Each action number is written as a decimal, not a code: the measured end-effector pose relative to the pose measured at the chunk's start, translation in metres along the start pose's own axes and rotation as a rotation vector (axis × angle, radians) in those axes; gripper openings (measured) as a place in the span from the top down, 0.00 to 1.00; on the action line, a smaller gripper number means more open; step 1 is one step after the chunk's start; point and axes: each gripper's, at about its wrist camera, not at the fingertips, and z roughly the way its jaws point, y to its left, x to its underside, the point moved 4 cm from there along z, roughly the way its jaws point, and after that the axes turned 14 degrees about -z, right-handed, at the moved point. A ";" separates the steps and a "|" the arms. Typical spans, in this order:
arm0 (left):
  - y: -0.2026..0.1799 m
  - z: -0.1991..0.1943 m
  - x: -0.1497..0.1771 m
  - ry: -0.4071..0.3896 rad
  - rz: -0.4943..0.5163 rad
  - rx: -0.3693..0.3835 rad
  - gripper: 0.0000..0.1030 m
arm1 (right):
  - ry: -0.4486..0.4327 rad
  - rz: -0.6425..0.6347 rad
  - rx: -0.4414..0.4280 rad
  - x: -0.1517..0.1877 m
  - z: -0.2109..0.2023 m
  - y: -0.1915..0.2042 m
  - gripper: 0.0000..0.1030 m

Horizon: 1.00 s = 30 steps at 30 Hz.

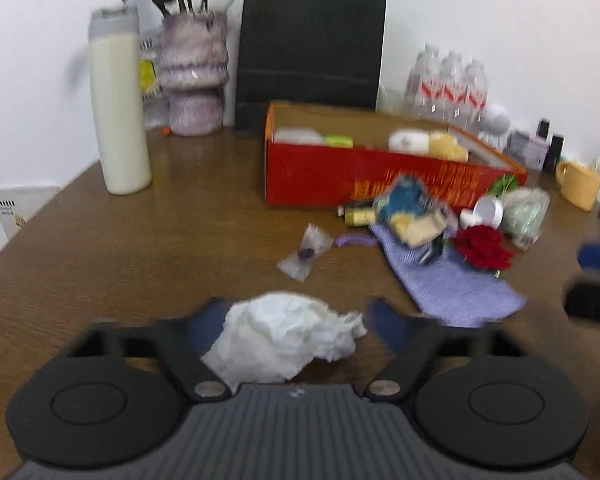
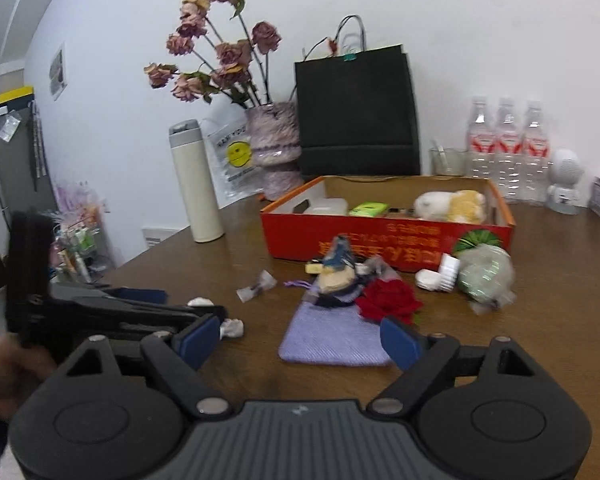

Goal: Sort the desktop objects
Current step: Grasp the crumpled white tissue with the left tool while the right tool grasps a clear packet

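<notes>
Sorting looks barely begun: red box [image 2: 384, 236] holds a few items, clutter lies on the counter [image 1: 160, 240] before it, left tool [image 1: 296, 328] straddles crumpled tissue [image 1: 284, 336] unclamped, right tool [image 2: 300, 340] apart, empty.

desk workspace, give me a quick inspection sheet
surface: brown wooden table, mostly bare at the near left.
job's things: crumpled tissue, purple pouch, red rose, wrapped candy lie loose; red box partly filled.
clutter: vase, black bag, thermos, water bottles.
grippers: left claw straddles the tissue, pads not clearly pressing; right claw open above the pouch.
cables: nothing seen.
surroundings: white wall behind.
</notes>
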 end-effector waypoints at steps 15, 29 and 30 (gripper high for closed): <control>0.082 -0.023 -0.013 -0.006 -0.278 0.040 0.73 | 0.123 -0.253 -0.178 -0.048 0.177 0.035 0.37; 0.077 -0.013 -0.012 -0.006 -0.233 0.029 0.69 | 0.174 -0.280 -0.196 -0.032 0.198 0.048 0.71; 0.077 -0.013 -0.012 -0.008 -0.231 0.027 0.69 | 0.177 -0.283 -0.190 -0.032 0.196 0.050 0.71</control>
